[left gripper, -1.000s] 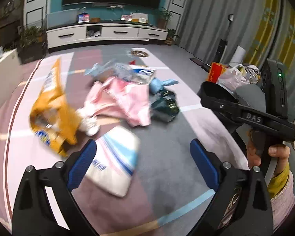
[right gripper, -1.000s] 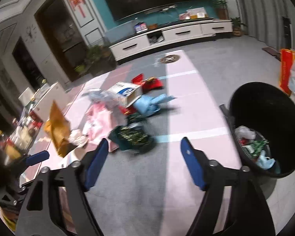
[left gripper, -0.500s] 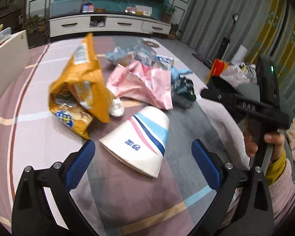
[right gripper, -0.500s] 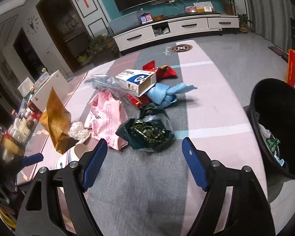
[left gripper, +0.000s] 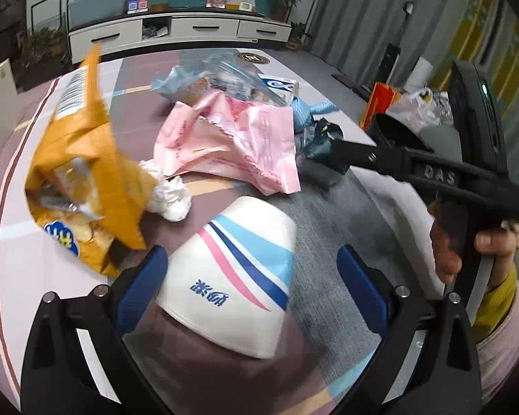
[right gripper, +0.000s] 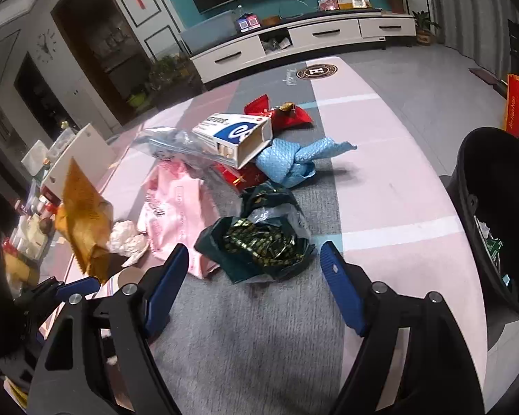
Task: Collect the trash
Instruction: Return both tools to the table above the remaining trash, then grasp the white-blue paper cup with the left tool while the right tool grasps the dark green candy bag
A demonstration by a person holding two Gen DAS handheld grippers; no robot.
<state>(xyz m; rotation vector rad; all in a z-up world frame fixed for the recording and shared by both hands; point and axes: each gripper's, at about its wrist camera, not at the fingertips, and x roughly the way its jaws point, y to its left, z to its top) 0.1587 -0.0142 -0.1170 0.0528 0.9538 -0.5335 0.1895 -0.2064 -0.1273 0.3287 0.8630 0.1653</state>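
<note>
A white paper cup (left gripper: 235,276) with blue and pink stripes lies on its side on the floor mat. My left gripper (left gripper: 251,259) is open around it, and the pads are not pressing it. An orange chip bag (left gripper: 83,159) and a crumpled tissue (left gripper: 169,197) lie just left of the cup, with a pink bag (left gripper: 231,138) behind it. My right gripper (right gripper: 254,256) is open just above a dark green wrapper bag (right gripper: 259,238), holding nothing. The black trash bin (right gripper: 494,207) stands at the right with some trash inside.
Farther back in the pile are a white and blue box (right gripper: 235,131), a blue cloth (right gripper: 294,159), red wrappers (right gripper: 287,114) and a clear plastic bag (right gripper: 169,145). A hand (left gripper: 467,252) holds the right gripper beside the cup. A white TV cabinet (right gripper: 294,41) lines the far wall.
Both grippers have come down and closer to the pile. The cup now lies between the left fingers, and the green bag sits right at the right fingers. Both stayed open.
</note>
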